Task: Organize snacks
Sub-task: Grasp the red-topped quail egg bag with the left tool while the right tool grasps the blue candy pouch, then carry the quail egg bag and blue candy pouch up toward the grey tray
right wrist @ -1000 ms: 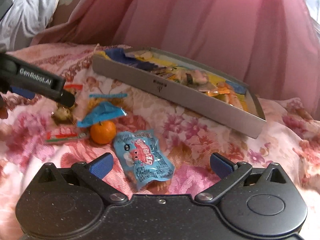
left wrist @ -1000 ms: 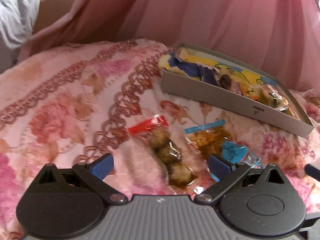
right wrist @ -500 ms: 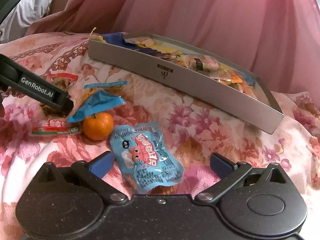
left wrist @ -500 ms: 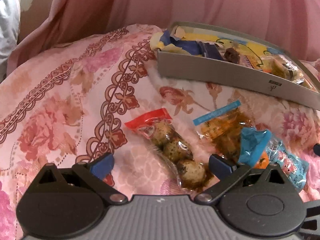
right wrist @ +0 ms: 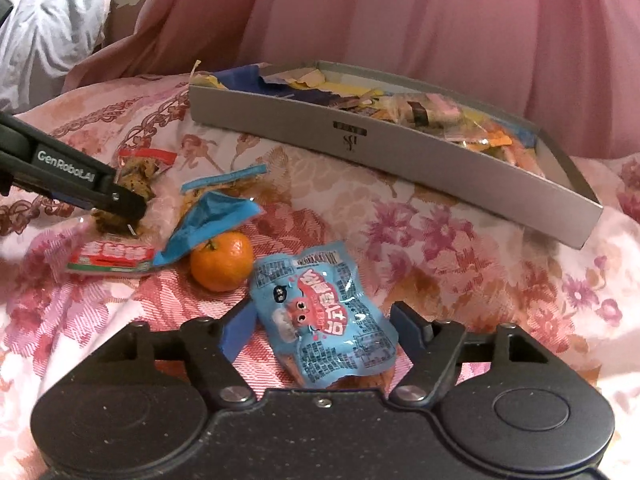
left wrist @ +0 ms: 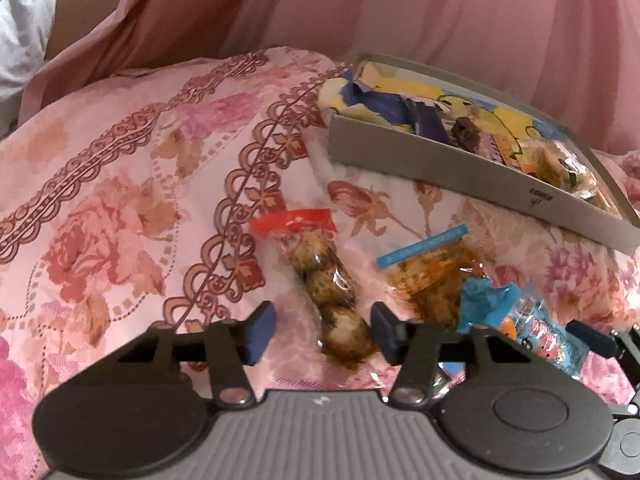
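In the left wrist view, the left gripper (left wrist: 322,334) stood spread around the lower end of a clear red-topped pack of speckled eggs (left wrist: 320,276) at frame centre; bare floral bedspread (left wrist: 120,208) lay open to the left. In the right wrist view, the right gripper (right wrist: 326,330) straddled, unclosed, a blue snack pouch (right wrist: 324,316) with unreadable print; "GenRobot.AI" marked the other tool, and the grey box (right wrist: 400,152) crossed the upper right.

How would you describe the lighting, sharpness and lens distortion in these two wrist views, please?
Left wrist view: warm pink cast, soft overall, the grey box bowed by the fisheye, dark corners. Right wrist view: sharper, print readable on the blue snack pouch, small glints on its foil; the pink curtain is brightest at upper right.
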Demonstrator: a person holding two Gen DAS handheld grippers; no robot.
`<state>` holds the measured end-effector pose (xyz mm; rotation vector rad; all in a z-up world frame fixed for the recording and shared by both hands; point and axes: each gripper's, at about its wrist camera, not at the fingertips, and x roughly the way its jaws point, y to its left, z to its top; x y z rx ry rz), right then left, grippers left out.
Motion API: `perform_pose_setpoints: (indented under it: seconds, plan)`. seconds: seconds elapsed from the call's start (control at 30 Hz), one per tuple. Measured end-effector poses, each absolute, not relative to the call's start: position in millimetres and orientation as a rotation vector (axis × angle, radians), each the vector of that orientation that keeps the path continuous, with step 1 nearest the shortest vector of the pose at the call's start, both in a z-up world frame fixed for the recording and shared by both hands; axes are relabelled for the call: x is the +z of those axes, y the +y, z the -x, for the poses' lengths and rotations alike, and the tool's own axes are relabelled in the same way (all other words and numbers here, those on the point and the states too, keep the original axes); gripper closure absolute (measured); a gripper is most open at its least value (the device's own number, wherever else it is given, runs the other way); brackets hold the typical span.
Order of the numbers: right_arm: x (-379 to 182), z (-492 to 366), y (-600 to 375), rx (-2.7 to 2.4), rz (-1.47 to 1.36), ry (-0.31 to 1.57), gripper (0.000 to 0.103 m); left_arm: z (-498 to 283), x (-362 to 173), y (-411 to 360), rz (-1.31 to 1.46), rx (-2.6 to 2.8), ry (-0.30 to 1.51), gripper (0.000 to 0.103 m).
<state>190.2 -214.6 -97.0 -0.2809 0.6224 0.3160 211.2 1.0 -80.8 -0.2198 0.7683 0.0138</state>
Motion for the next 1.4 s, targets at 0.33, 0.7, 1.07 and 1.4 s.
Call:
perform_pose_setpoints:
  seconds: [0.33,0.7,1.07,1.4]
  plan:
    - [-88,-184,-207,0.326,0.319,0.683,0.035,-213,-81,16,0.288,0.037,0.768,0.039]
    - [-92,-189,-209,0.323,0.266,0.659,0.037,-219,-81,4,0.22,-0.007,0.742,0.059]
    - [-92,-188,-207,0.327,0.279,0.676,0.038,-219,-80,10,0.289,-0.016,0.761,0.064]
    - [-95,-189,-212,0.311,0.238,0.663,0.031,-228,-85,16,0.328,-0.012,0.763,0.056]
